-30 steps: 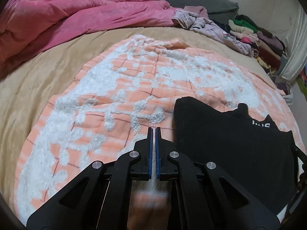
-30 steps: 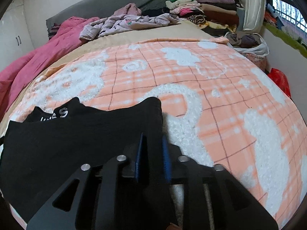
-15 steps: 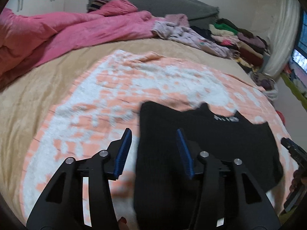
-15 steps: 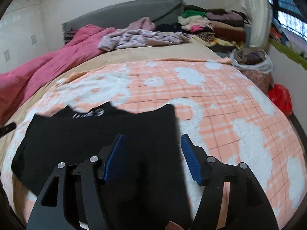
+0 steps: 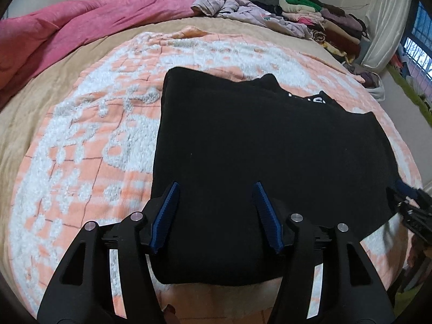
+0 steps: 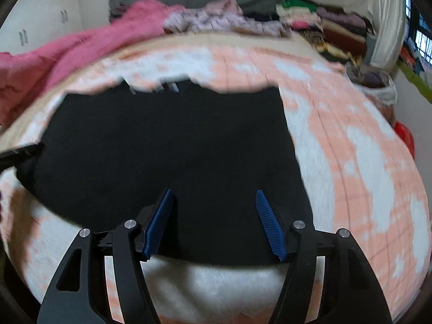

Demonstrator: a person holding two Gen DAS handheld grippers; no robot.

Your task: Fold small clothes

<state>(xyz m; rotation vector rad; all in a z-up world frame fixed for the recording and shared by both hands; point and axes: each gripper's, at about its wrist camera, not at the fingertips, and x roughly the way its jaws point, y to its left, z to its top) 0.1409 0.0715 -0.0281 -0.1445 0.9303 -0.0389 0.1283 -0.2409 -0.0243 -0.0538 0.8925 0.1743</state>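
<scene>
A black garment (image 5: 264,145) with white lettering near its collar lies flat on the orange-and-white blanket (image 5: 81,140). It also shows in the right wrist view (image 6: 167,148), which is blurred. My left gripper (image 5: 216,189) is open and empty, hovering over the garment's near left part. My right gripper (image 6: 213,194) is open and empty over the garment's near right part. The right gripper also shows at the right edge of the left wrist view (image 5: 410,205).
A pink duvet (image 5: 81,27) lies at the back left of the bed. Loose pale clothes (image 5: 243,10) and a stack of folded clothes (image 5: 324,19) sit at the back right. A curtain (image 5: 383,32) and window are on the right.
Both grippers have opened, let go of the black garment and drawn back above it. The garment now lies flat on the blanket.
</scene>
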